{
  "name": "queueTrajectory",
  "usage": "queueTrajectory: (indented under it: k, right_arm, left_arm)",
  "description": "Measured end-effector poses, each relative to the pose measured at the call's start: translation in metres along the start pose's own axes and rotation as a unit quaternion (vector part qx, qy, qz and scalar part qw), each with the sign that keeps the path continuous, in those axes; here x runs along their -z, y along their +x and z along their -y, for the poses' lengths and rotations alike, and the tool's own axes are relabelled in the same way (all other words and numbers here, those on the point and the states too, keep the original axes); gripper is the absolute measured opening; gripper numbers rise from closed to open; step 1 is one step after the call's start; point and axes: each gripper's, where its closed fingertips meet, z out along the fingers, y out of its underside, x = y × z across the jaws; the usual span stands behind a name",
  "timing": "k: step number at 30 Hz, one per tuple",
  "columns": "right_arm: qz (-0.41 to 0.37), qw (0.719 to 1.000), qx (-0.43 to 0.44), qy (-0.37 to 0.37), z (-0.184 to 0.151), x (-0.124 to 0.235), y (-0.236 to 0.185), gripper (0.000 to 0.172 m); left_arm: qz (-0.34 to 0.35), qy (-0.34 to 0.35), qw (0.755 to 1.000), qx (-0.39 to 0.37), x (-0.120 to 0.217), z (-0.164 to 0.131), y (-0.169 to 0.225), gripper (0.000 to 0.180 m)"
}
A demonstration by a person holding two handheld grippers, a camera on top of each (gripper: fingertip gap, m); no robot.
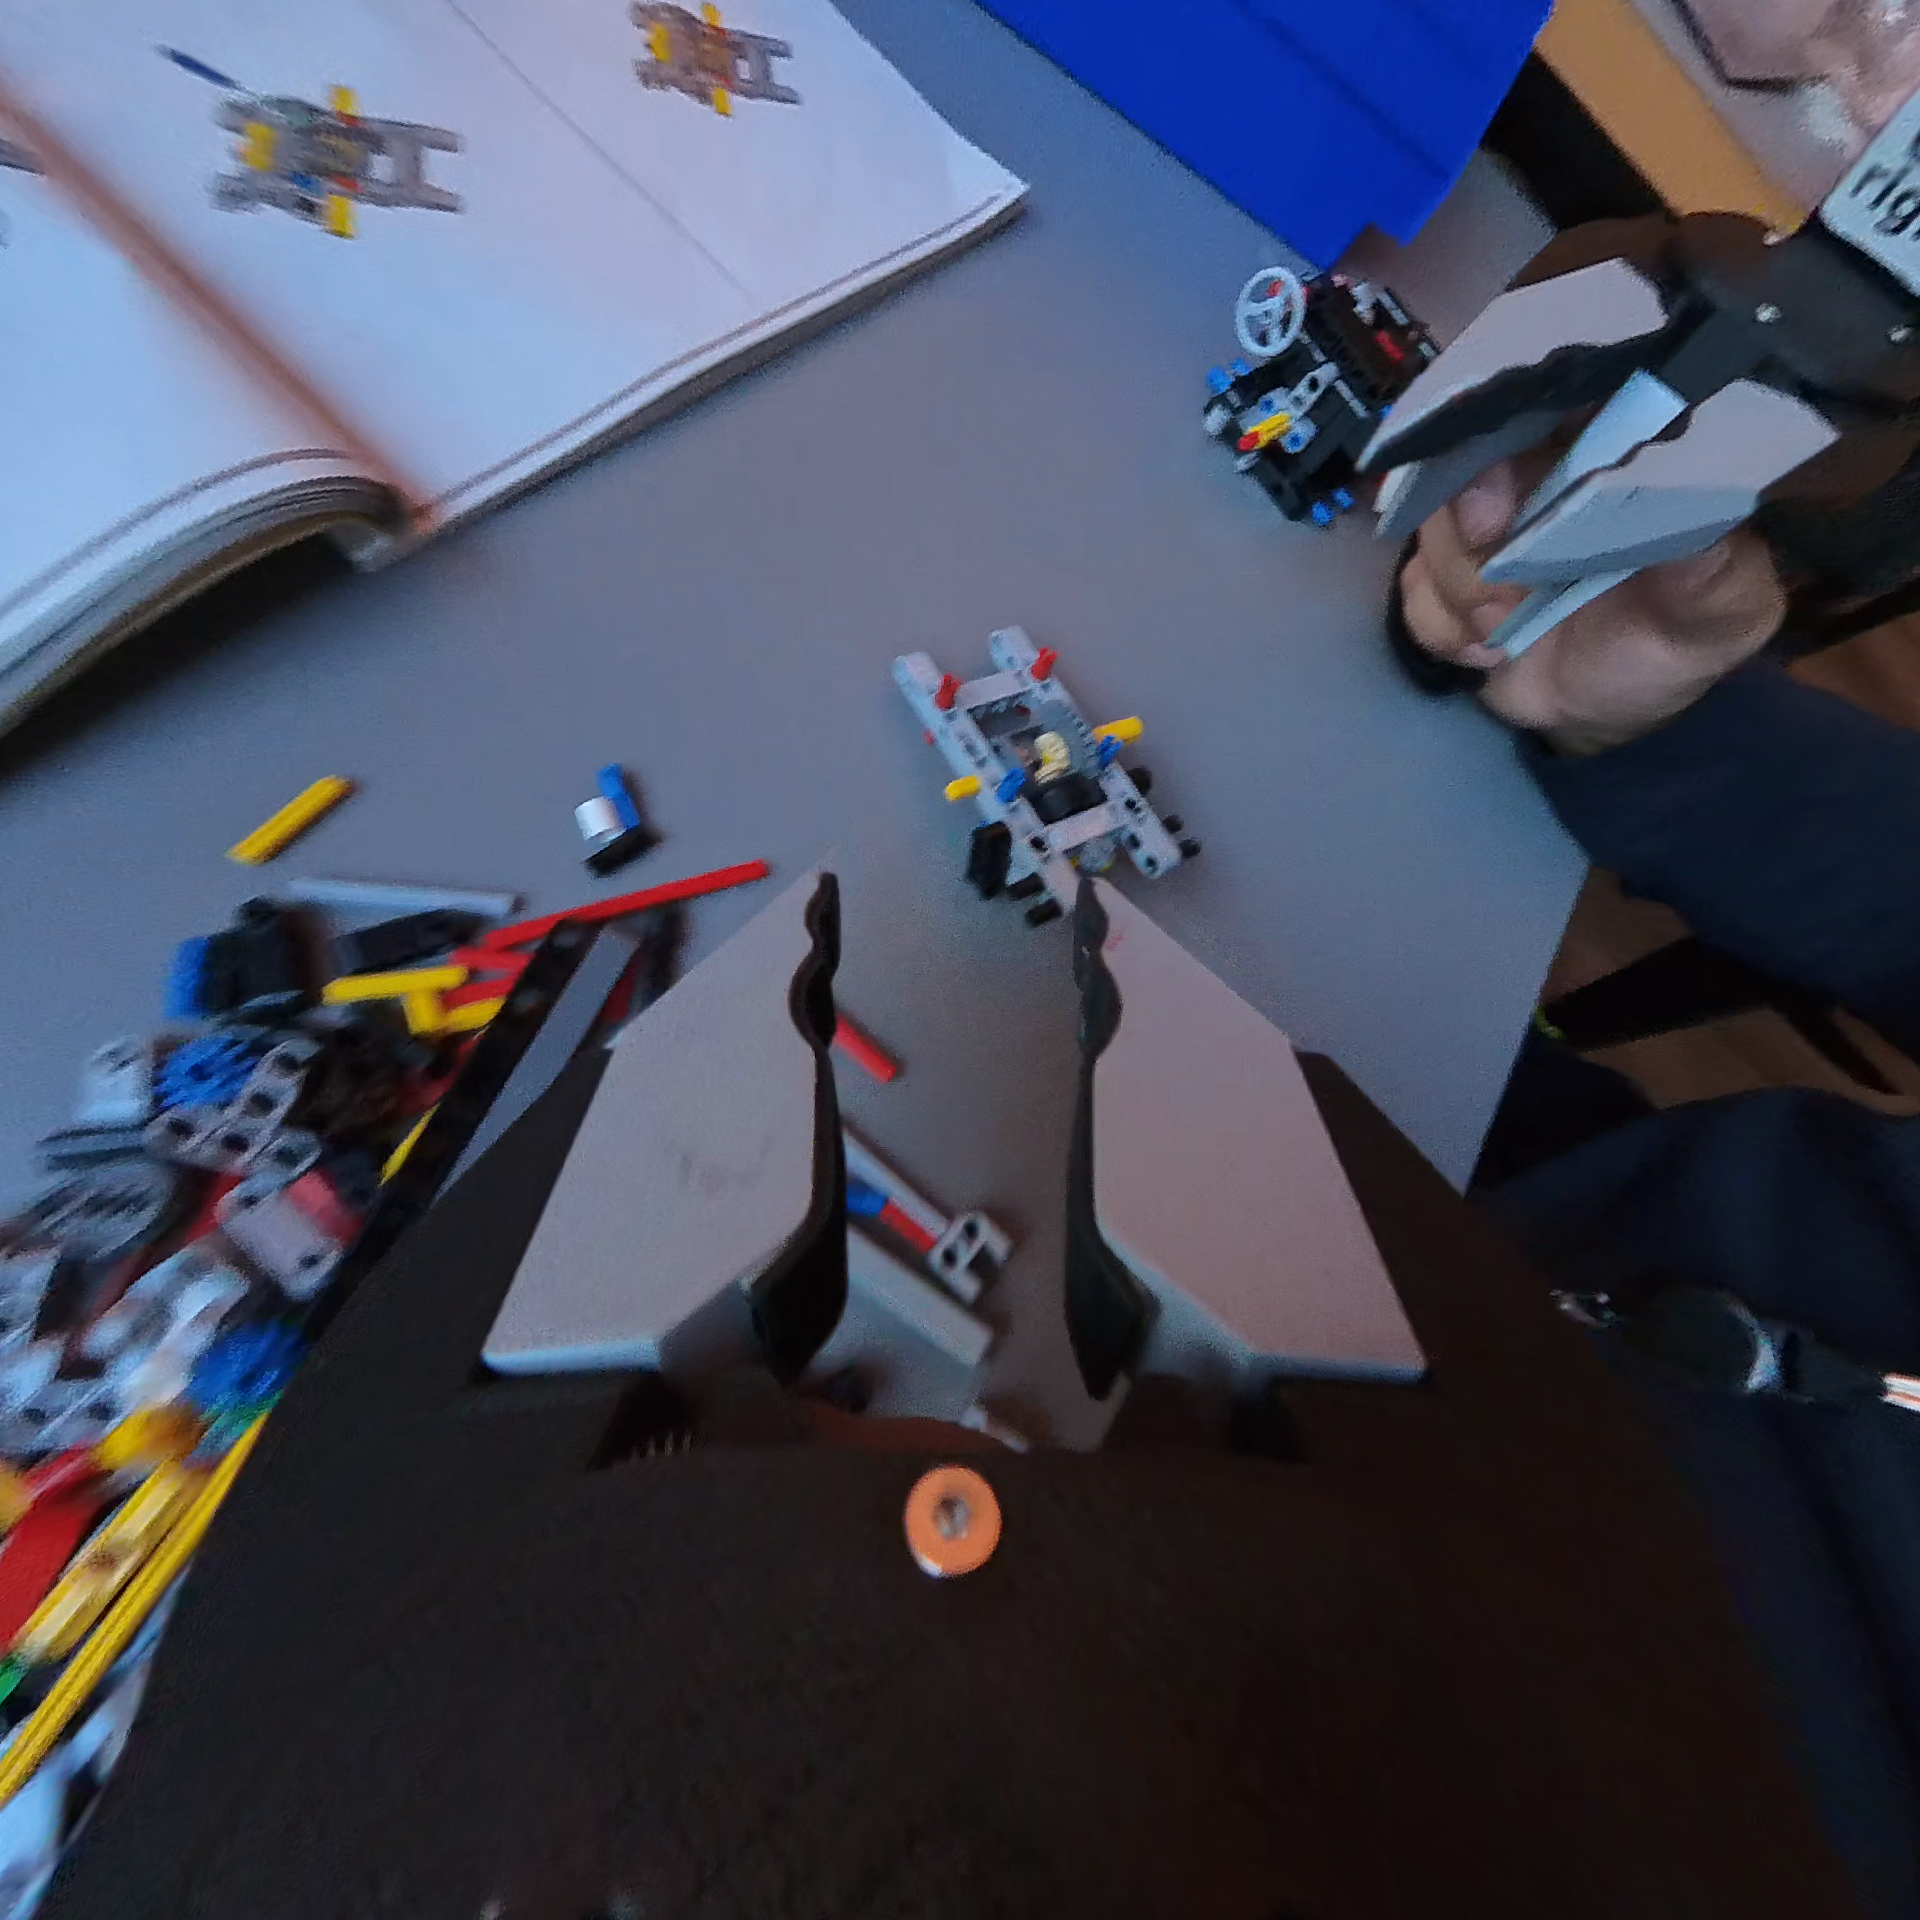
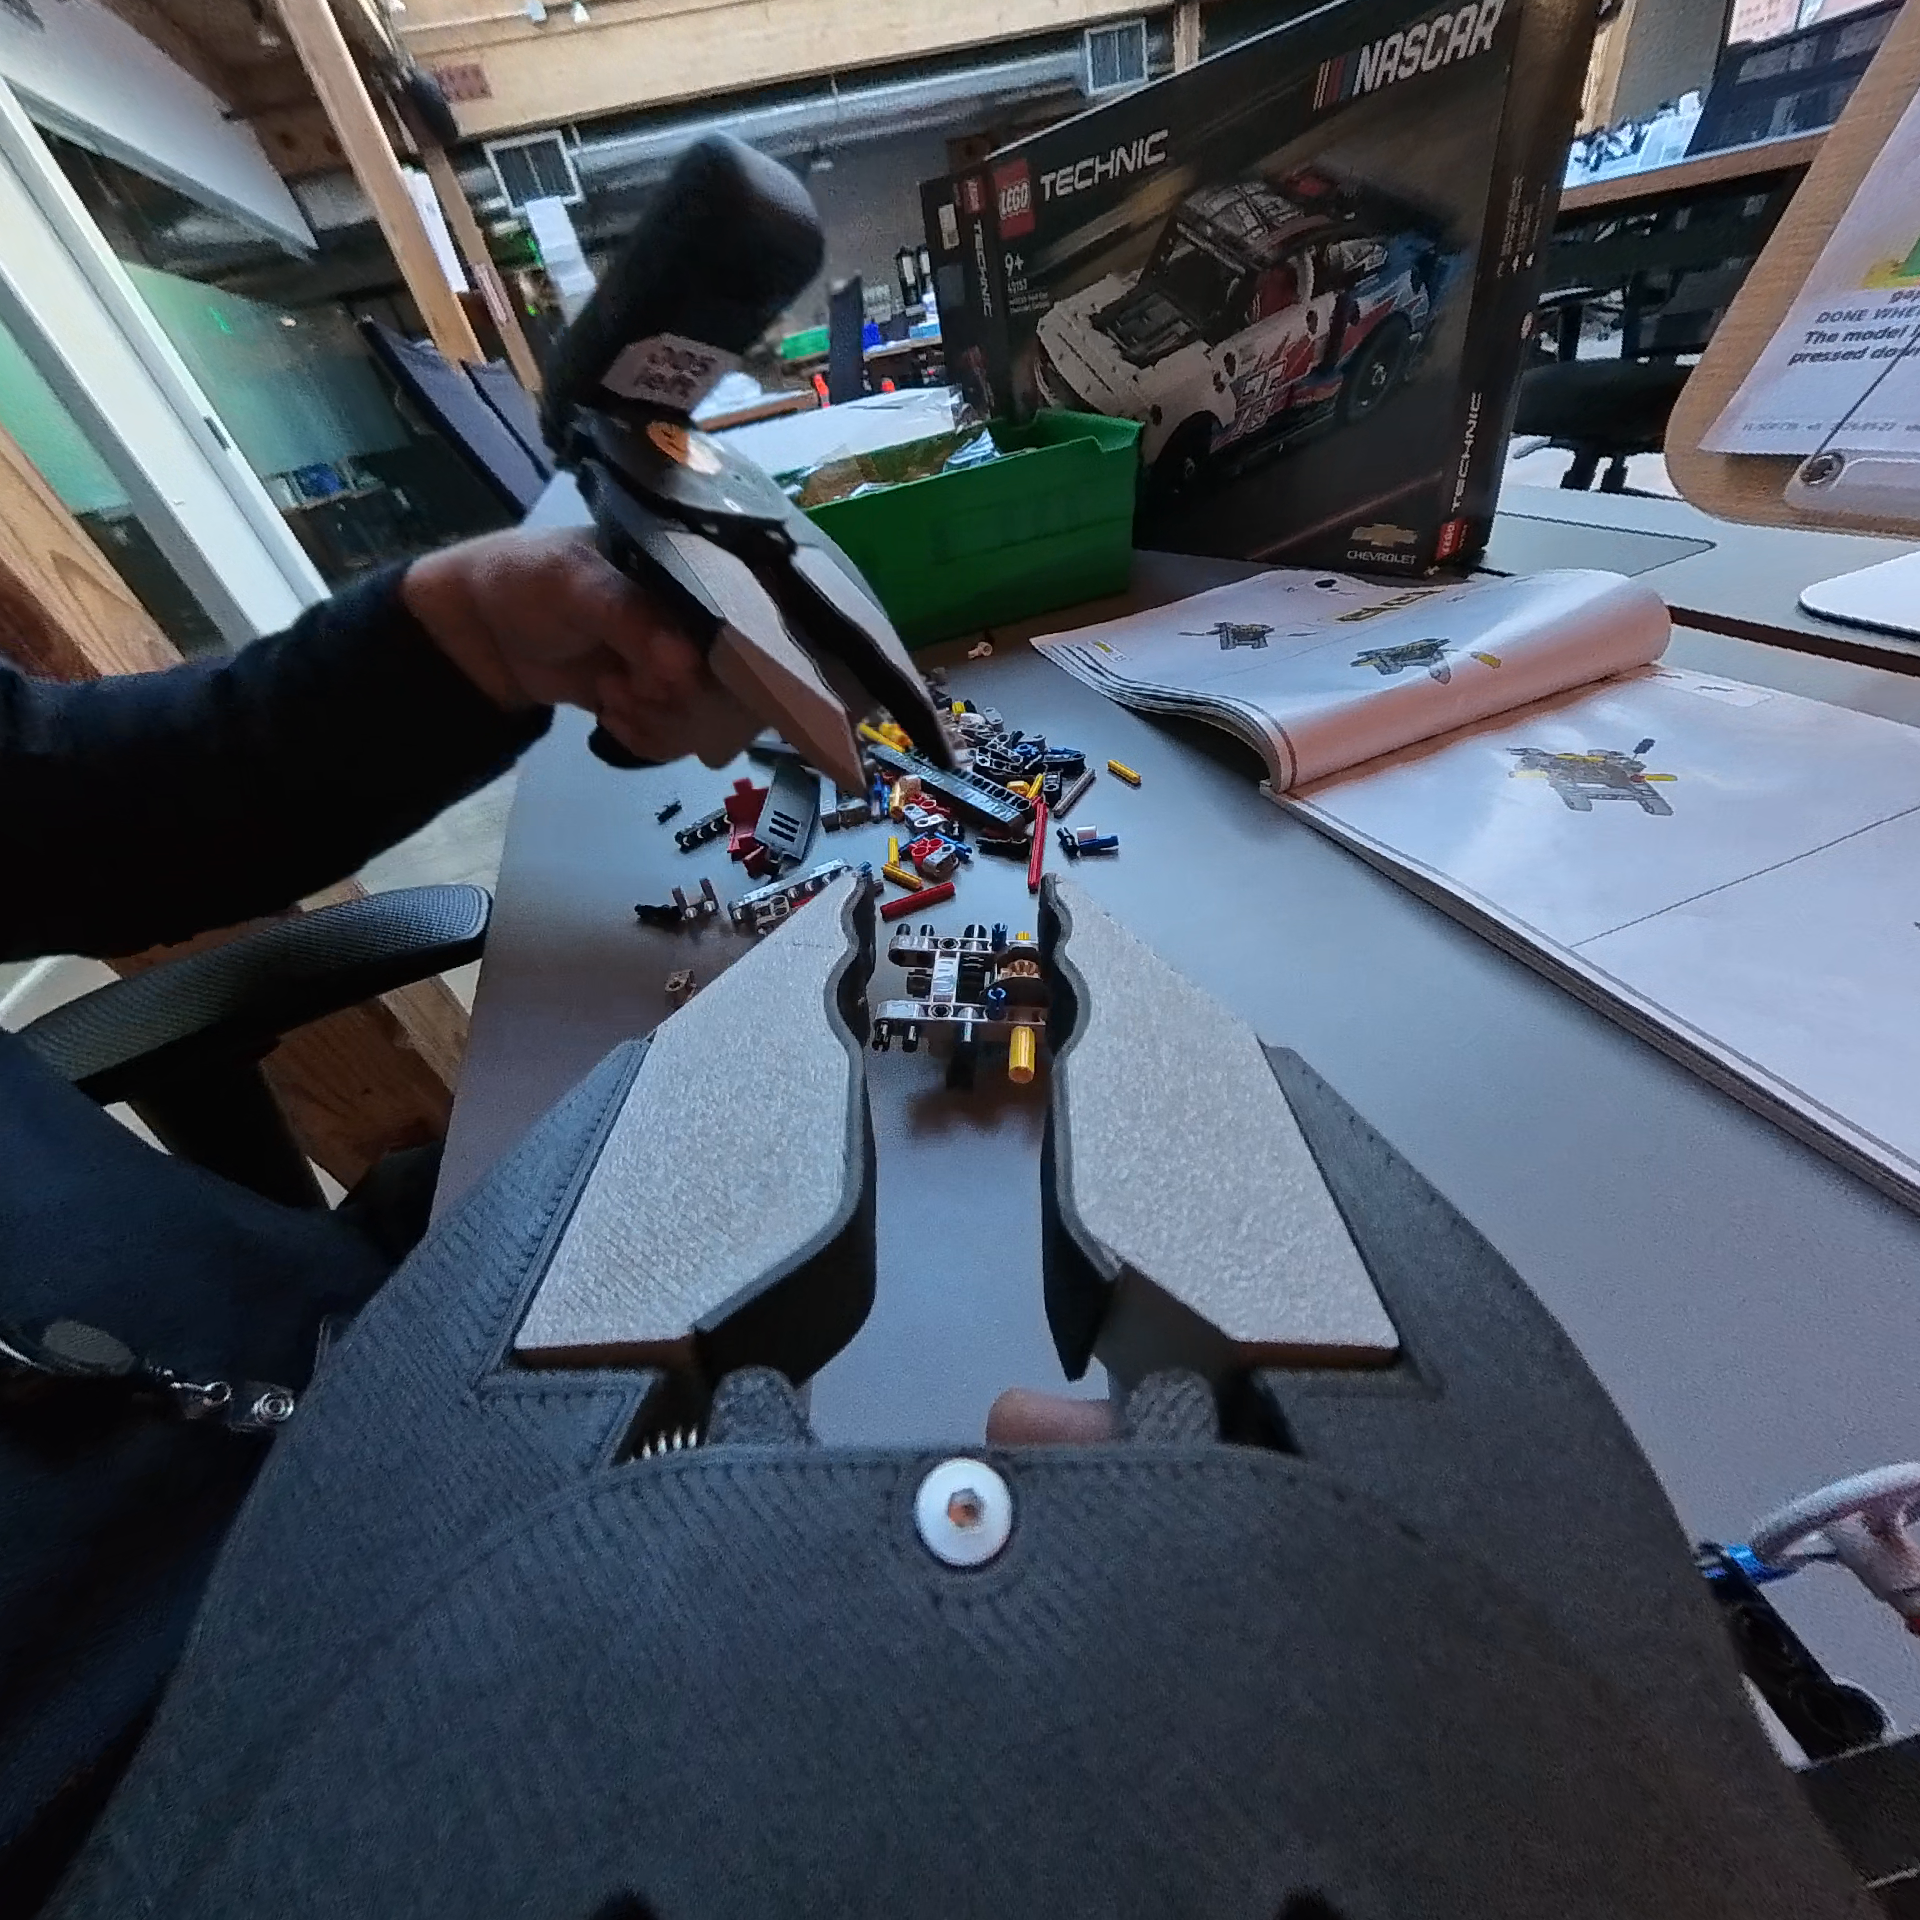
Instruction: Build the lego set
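The right gripper [image 2: 956, 904] is seen with jaws parted and gripping nothing, the grey frame [image 2: 961, 997] lying on the bench [image 2: 1351, 1039] between and just beyond its fingertips, long axis across the jaws from 9 to 3 o'clock, yellow pin toward 6. The left gripper [image 1: 951, 894] is held above the bench with jaws open and empty, the frame just beyond at 1 o'clock. Farther off, loose parts [image 2: 935, 790] and an open booklet [image 2: 1558, 748] are seen.

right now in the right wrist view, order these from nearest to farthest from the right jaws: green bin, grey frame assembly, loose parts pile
1. Grey frame assembly, seen between the right gripper's jaws.
2. Loose parts pile, just beyond on the table.
3. Green bin, at the back.
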Motion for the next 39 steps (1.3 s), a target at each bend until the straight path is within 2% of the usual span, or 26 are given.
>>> queueTrajectory:
  k: [5, 8, 12, 16, 19, 22, 26, 30, 39]
  right_arm:
    - [0.005, 1.000, 0.001, -0.011, -0.004, -0.003, -0.002, 0.028]
    - [0.009, 1.000, 0.008, -0.023, -0.008, -0.007, -0.005, 0.028]
    - [0.010, 0.999, 0.024, -0.043, -0.015, -0.012, -0.010, 0.028]
    - [0.007, 0.998, 0.032, -0.051, -0.017, -0.013, -0.011, 0.028]
    - [0.009, 0.999, 0.023, -0.046, -0.016, -0.013, -0.010, 0.028]
    - [0.013, 0.999, 0.012, -0.039, -0.014, -0.011, -0.008, 0.028]
    - [0.019, 0.999, 0.010, -0.039, -0.014, -0.012, -0.010, 0.028]
    - [0.020, 0.999, 0.017, -0.043, -0.015, -0.012, -0.013, 0.028]
    - [0.036, 0.998, 0.019, -0.050, -0.017, -0.016, -0.018, 0.028]
  left_arm:
    - [0.093, 0.018, 0.995, -0.020, 0.053, -0.010, -0.031, 0.036]
    - [0.109, 0.012, 0.994, -0.026, 0.072, -0.021, -0.039, 0.028]
    - [0.098, -0.016, 0.995, -0.033, 0.067, -0.040, -0.042, 0.023]
    - [0.146, -0.061, 0.986, -0.057, 0.065, -0.055, -0.063, 0.024]
    - [0.175, -0.076, 0.978, -0.080, 0.076, -0.054, -0.081, 0.024]
    - [0.146, -0.085, 0.975, -0.146, 0.075, -0.049, -0.077, 0.017]
    - [0.107, -0.142, 0.963, -0.202, 0.058, -0.057, -0.078, 0.013]
    - [0.164, -0.187, 0.942, -0.224, 0.065, -0.055, -0.106, 0.015]
    - [0.241, -0.096, 0.959, -0.117, 0.112, -0.022, -0.142, 0.014]
